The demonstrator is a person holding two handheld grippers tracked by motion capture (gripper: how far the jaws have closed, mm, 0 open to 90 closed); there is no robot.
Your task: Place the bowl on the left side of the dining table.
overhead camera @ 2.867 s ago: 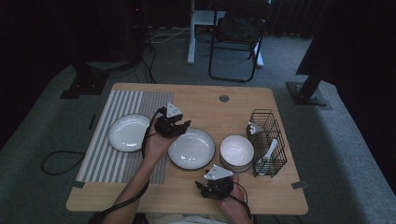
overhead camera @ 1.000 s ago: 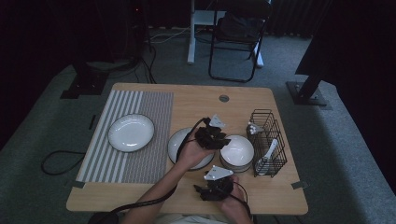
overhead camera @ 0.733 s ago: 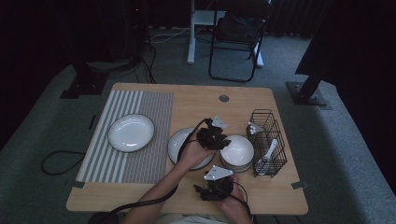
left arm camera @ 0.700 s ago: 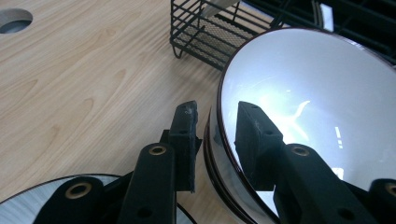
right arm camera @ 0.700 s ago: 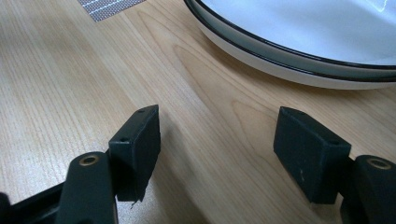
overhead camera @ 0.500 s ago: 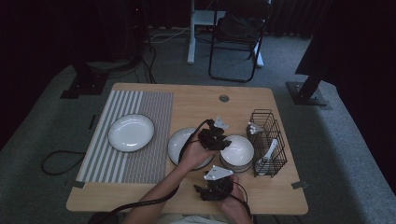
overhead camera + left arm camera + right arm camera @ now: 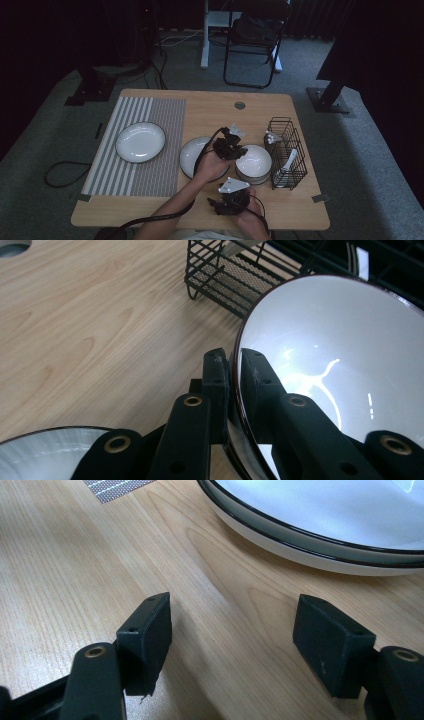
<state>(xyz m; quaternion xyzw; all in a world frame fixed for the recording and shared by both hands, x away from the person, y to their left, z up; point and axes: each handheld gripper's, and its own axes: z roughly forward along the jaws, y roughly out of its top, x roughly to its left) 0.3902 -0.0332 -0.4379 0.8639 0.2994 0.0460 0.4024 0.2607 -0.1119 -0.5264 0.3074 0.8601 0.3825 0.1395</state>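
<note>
Left gripper view shows the left gripper (image 7: 233, 372) clenched on the near rim of a white, dark-edged ceramic bowl (image 7: 340, 355): one black jaw sits outside the rim, the other inside the bowl, with the thin wall pinched between the pads. Its jaws have just been closing, with the rim between them. A black wire cutlery basket (image 7: 235, 277) stands just beyond the bowl on the pale wooden table (image 7: 90, 325), and the edge of a white, dark-rimmed plate (image 7: 45, 450) shows at the lower left.

From the high view, the left gripper (image 7: 233, 148) is at the left edge of the bowl (image 7: 255, 161), which sits on the table (image 7: 210, 107) between the plate (image 7: 192, 152) and the basket (image 7: 287, 150). A second white plate (image 7: 140, 142) lies well apart on a grey striped placemat (image 7: 150, 107). The right gripper (image 7: 227, 200) rests near the table's front edge; in the right gripper view it (image 7: 232, 625) is released, jaws wide apart over bare wood, with a plate rim across the top of the frame.

About three seconds earlier the left gripper was over by the placemat, between the two plates; a second ago it hovered beside the bowl with its jaws wider. The right gripper has stayed where it was.
</note>
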